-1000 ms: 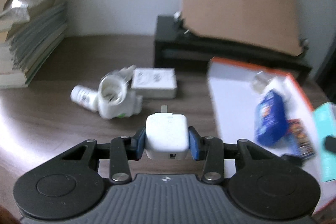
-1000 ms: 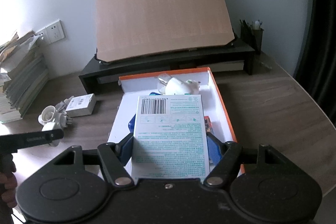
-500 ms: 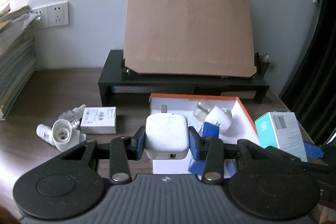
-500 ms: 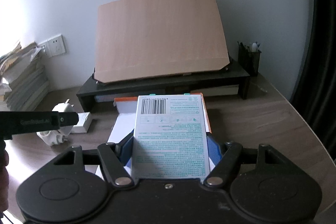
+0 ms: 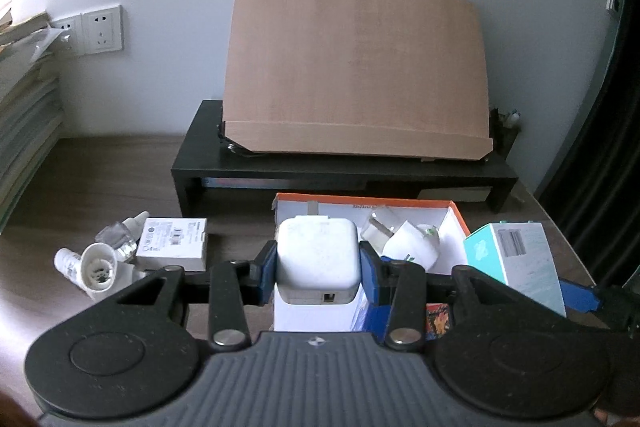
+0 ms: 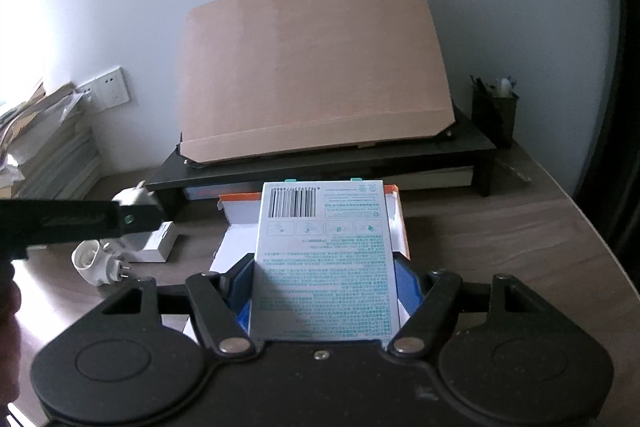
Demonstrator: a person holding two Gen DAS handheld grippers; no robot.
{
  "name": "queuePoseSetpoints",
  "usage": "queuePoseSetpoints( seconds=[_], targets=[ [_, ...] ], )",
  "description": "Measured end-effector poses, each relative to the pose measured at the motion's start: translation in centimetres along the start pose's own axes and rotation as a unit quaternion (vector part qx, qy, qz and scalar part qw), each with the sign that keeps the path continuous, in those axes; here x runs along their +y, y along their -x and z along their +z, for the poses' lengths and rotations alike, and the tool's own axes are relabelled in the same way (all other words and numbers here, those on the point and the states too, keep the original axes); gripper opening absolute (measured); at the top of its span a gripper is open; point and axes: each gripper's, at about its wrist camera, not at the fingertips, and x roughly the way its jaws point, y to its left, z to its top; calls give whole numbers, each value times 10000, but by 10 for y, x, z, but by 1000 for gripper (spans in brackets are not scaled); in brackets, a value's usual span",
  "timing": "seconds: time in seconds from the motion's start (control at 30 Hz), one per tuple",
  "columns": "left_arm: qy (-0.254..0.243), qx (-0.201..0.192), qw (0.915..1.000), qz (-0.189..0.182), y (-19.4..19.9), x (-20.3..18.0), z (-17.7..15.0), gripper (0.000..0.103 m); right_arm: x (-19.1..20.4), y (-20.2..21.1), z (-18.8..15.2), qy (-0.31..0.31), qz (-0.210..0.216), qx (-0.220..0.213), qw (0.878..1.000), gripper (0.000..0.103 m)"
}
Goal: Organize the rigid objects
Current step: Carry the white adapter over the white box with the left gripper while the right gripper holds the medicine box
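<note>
My left gripper point(image 5: 318, 267) is shut on a white square charger point(image 5: 317, 254), held in the air over the near end of the orange-rimmed white box point(image 5: 458, 218). A white plug adapter point(image 5: 412, 239) lies inside that box, with a blue pack partly hidden behind my fingers. My right gripper point(image 6: 326, 283) is shut on a teal-and-white carton point(image 6: 326, 259) with a barcode, held above the same box point(image 6: 402, 227). The carton point(image 5: 520, 259) also shows at the right of the left wrist view. The left gripper's arm point(image 6: 72, 221) crosses the right wrist view at the left.
On the wooden desk, left of the box, lie a small white carton point(image 5: 173, 242), a white socket adapter point(image 5: 98, 269) and small bottles point(image 5: 66, 263). A black riser point(image 5: 344, 173) carries a cardboard sheet point(image 5: 356, 75) at the back. Stacked books point(image 5: 24, 115) stand far left, a pen holder point(image 6: 494, 113) back right.
The left gripper has swung right and risen with the charger, from above the loose items to over the box. The right gripper rose slightly with its carton.
</note>
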Motion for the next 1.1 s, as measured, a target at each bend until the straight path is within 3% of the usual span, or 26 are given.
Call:
queuePoseSetpoints(
  seconds=[1.1],
  targets=[
    [270,203,9990,296,-26,18,-3,42,3,-25,-2,31,92,244,9997,84]
  ],
)
